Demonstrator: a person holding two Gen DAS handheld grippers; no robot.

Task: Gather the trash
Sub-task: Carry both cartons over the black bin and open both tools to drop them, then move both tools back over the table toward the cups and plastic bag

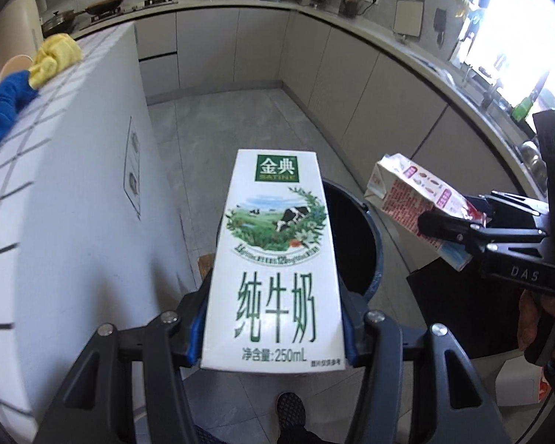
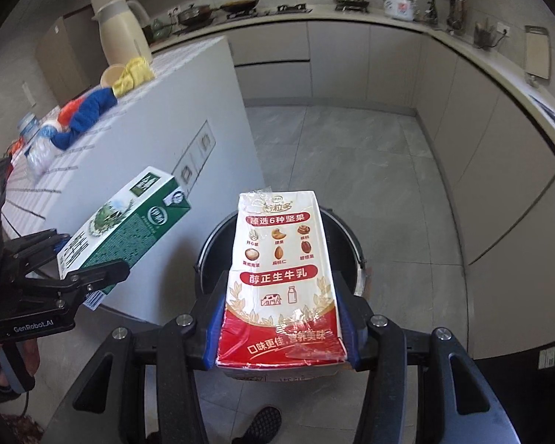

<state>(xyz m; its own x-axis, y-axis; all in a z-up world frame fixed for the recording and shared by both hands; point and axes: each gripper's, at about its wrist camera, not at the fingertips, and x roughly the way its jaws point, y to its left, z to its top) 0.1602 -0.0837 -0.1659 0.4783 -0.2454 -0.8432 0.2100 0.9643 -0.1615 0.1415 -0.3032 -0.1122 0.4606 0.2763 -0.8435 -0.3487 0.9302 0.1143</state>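
My left gripper [image 1: 273, 318] is shut on a white and green milk carton [image 1: 273, 259] and holds it above the near rim of a dark round trash bin [image 1: 355, 236] on the floor. My right gripper [image 2: 279, 318] is shut on a red and white nut milk carton [image 2: 281, 277] and holds it over the same bin [image 2: 347, 244]. In the left wrist view the right gripper [image 1: 447, 225] and its carton [image 1: 407, 196] show to the right of the bin. In the right wrist view the left gripper [image 2: 81, 270] and green carton [image 2: 125, 229] show at the left.
A white tiled island [image 1: 55, 170] stands to the left, with blue [image 2: 85, 118] and yellow [image 2: 133, 74] cloths, a paper cup [image 2: 111, 74], a crushed plastic bottle [image 2: 40, 148] and a cream jug [image 2: 118, 29] on it. Cabinets and counter curve round the back and right. A slippered foot [image 1: 290, 407] is below.
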